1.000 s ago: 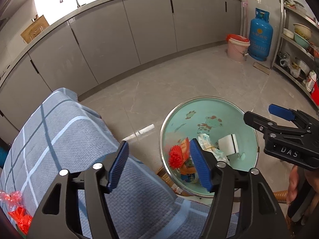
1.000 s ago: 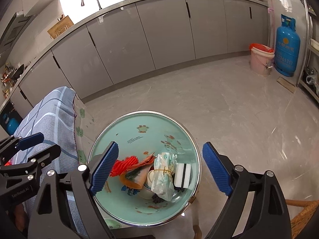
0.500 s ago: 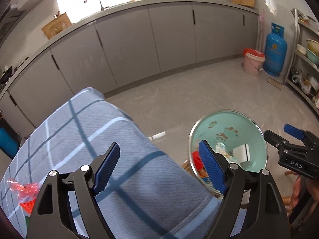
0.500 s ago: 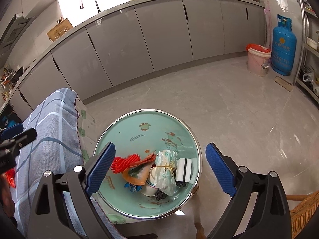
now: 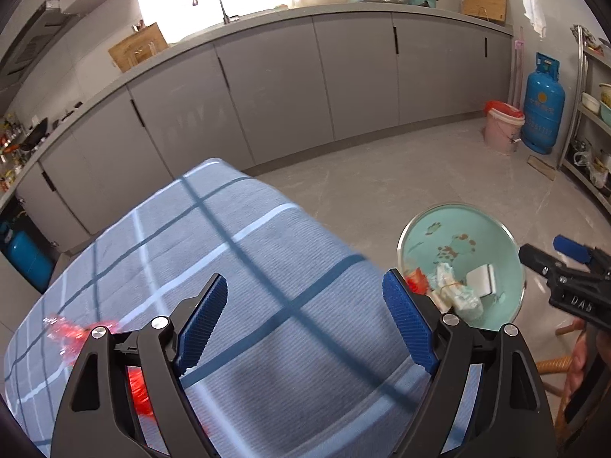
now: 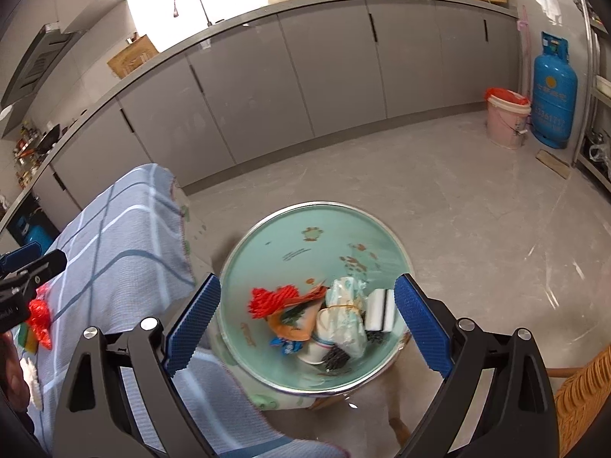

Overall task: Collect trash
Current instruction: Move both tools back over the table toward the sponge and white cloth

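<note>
A mint-green metal basin stands beside the table and holds trash: red mesh, an orange wrapper, a white-green packet and a white sponge. My right gripper hangs open above the basin with nothing between its fingers. My left gripper is over the blue checked tablecloth; its jaws are opening and nothing is between them. Red plastic wrap lies on the cloth at the near left, partly hidden behind the left finger. The basin shows to its right.
Grey cabinets curve along the back wall. A pink bucket and a blue gas cylinder stand at the far right, next to a metal shelf rack. A wicker seat is at the lower right. Grey floor lies between.
The left gripper has drawn away from the basin, leftwards and up over the tablecloth, and its jaws have widened. The right gripper has risen a little above the basin, jaws slightly wider.
</note>
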`<move>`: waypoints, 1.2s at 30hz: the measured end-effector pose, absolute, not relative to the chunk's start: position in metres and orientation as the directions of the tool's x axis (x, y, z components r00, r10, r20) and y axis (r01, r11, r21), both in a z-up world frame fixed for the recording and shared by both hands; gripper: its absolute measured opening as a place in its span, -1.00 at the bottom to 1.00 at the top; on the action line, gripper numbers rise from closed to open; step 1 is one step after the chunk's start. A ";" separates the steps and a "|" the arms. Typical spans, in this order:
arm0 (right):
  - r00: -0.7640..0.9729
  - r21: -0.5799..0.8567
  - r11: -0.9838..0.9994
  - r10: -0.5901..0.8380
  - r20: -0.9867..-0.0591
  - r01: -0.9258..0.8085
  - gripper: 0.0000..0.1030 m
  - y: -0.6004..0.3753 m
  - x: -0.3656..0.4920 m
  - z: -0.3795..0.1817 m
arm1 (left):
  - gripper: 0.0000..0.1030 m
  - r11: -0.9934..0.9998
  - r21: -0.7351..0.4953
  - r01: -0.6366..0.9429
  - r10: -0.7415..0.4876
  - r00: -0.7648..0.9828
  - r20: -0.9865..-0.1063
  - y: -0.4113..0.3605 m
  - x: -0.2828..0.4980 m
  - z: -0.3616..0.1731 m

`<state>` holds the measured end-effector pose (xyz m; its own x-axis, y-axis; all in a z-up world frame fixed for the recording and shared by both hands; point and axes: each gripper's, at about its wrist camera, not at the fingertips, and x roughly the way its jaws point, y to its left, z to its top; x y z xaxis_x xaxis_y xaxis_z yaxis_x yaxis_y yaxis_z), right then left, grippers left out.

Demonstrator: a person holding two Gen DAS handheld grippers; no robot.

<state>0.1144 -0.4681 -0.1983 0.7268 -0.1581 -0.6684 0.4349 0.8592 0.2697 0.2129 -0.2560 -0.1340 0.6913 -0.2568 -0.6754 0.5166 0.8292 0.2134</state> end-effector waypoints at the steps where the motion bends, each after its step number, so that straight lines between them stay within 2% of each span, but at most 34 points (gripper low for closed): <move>1: 0.730 0.271 0.863 -0.151 -0.667 0.426 0.77 -0.463 0.116 -0.197 | 0.64 0.832 0.216 0.512 -0.252 0.694 -0.674 -0.249 0.211 -0.133; 11: 0.751 0.252 0.918 -0.070 -0.657 0.306 0.77 -0.398 0.131 -0.181 | 0.67 0.882 0.240 0.405 -0.161 0.738 -0.655 -0.164 0.204 -0.122; 18: 0.762 0.248 0.952 0.025 -0.647 0.180 0.78 -0.333 0.144 -0.168 | 0.68 0.924 0.272 0.270 -0.036 0.767 -0.640 -0.084 0.199 -0.123; 24: 0.760 0.237 0.969 0.103 -0.642 0.069 0.79 -0.279 0.158 -0.160 | 0.69 0.948 0.275 0.163 0.068 0.738 -0.672 -0.022 0.191 -0.139; 29: 0.755 0.208 0.978 0.143 -0.639 -0.010 0.79 -0.238 0.170 -0.153 | 0.69 0.961 0.244 0.130 0.086 0.699 -0.710 0.005 0.180 -0.152; 32: 0.751 0.193 0.980 0.159 -0.640 -0.044 0.79 -0.220 0.169 -0.151 | 0.69 0.971 0.198 0.135 0.054 0.684 -0.728 0.009 0.171 -0.154; 36: 0.737 0.191 0.978 0.189 -0.649 -0.083 0.79 -0.200 0.162 -0.153 | 0.71 0.968 0.216 0.131 0.062 0.705 -0.707 0.008 0.168 -0.153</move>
